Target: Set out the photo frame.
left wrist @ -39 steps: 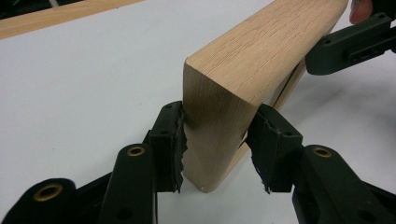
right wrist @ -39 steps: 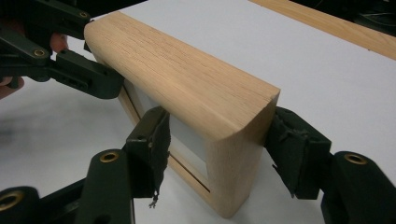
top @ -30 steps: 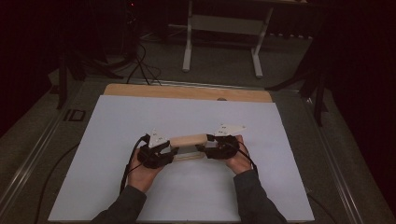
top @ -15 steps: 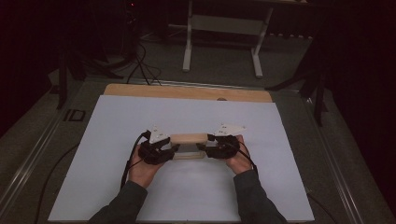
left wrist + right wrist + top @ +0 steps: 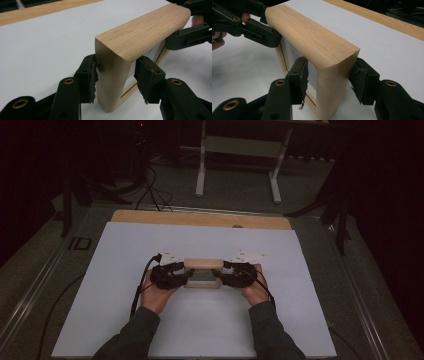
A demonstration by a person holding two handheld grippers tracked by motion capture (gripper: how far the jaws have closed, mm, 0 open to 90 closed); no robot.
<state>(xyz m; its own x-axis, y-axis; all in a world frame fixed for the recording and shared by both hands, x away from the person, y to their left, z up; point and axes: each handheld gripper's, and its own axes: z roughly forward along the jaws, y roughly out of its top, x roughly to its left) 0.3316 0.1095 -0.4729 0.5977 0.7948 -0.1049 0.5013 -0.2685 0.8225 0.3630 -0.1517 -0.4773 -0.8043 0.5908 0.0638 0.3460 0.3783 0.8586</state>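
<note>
One wooden frame (image 5: 202, 272) stands at the centre of the table, a single open rectangle of pale wood; two grippers flank it, the left gripper (image 5: 186, 275) at its nine o'clock and the right gripper (image 5: 220, 275) at its three o'clock; each gripper has two black jaws, four in all; two hands hold them, the left hand (image 5: 156, 295) at seven o'clock of the frame and the right hand (image 5: 256, 291) at five o'clock; one white sheet (image 5: 125, 270) covers one wooden tabletop (image 5: 150, 217); one white stand (image 5: 240, 150) rises at twelve o'clock on two legs.
</note>
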